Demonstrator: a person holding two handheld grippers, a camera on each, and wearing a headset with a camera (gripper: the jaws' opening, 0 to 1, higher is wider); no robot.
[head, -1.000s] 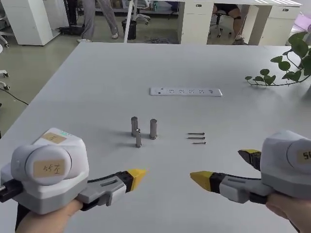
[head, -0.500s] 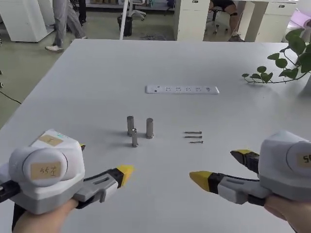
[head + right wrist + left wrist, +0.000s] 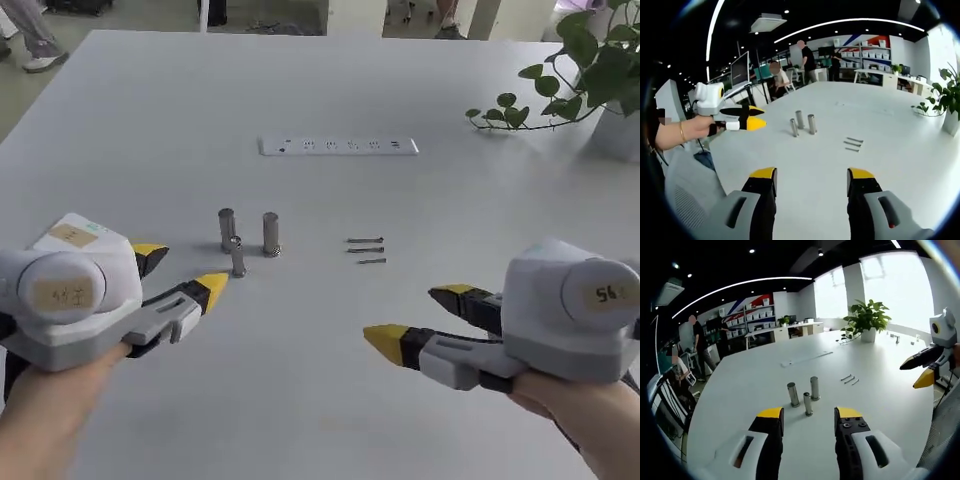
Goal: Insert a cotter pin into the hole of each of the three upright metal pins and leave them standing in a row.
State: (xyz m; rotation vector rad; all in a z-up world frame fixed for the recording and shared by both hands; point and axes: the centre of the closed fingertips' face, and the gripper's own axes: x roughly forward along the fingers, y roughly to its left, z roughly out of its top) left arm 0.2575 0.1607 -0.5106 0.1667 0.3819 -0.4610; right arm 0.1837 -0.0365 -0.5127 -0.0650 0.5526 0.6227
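White desk [image 3: 300,410], smooth and matte, in an open office; every item below sits on or over it.

Left gripper [image 3: 182,268]: nearest, low on the left. Jaws well apart, holding nothing. Its yellow tips point at the metal pins [image 3: 238,256], near them but not touching.

Right gripper [image 3: 418,314]: low on the right. Jaws wide apart, holding nothing. The cotter pins [image 3: 365,250] lie ahead of its tips, well apart from them.

Metal pins, three: short grey cylinders, all upright, in a tight triangle and not a row, with two behind and one just in front between them. Cross-holes too small to make out. Likely solid, stiff, heavy for their size and tippy on a narrow base. Best gripped low across the shank to steady one while its hole is threaded.

Cotter pins, three: thin dark wires lying flat and parallel, one behind another, right of the metal pins and apart from them. Likely very light, stiff and prone to skid on the slick top. Best pinched across the middle or near one end, leaving the tip free.

Power strip [image 3: 338,146]: white, further back, centre.

Potted plant [image 3: 590,50]: far right corner, trailing stems.
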